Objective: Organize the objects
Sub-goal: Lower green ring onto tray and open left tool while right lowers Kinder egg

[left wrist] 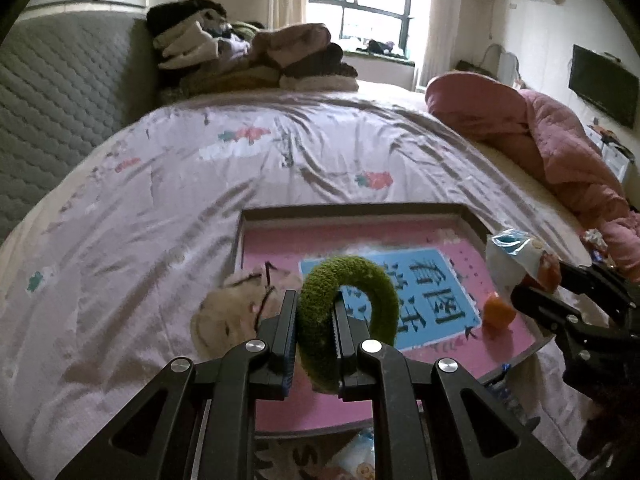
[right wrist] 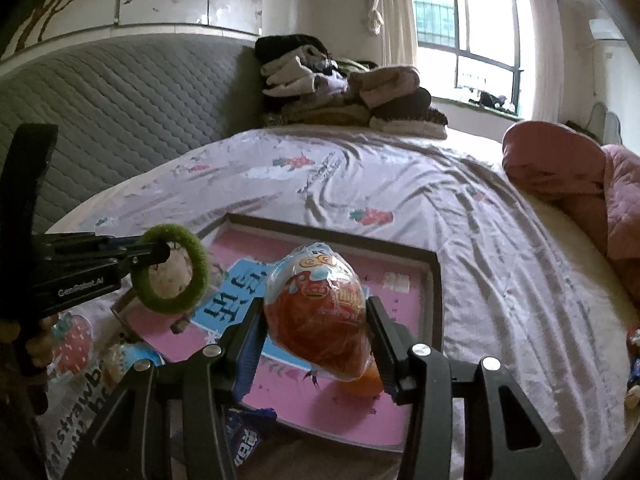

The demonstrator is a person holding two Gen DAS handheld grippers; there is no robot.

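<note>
Holding one thing each above a pink tray on a bed, both hand-held grippers are clenched on their loads.

The left hand-held gripper pinches a fuzzy green ring at its left side, jaws almost together, the loop hanging free over the tray. The right hand-held gripper clamps a wrapped orange snack pack between its pads, jaws part-way apart around it. Under both lies the dark-framed tray with a pink floor and a blue printed sheet. A small orange fruit sits on the tray near its right edge. A cream plush toy rests at the tray's left rim. The tray lies on the bed's strawberry-print quilt; a pink duvet is bunched to the right, folded clothes piled by the headboard.
</note>
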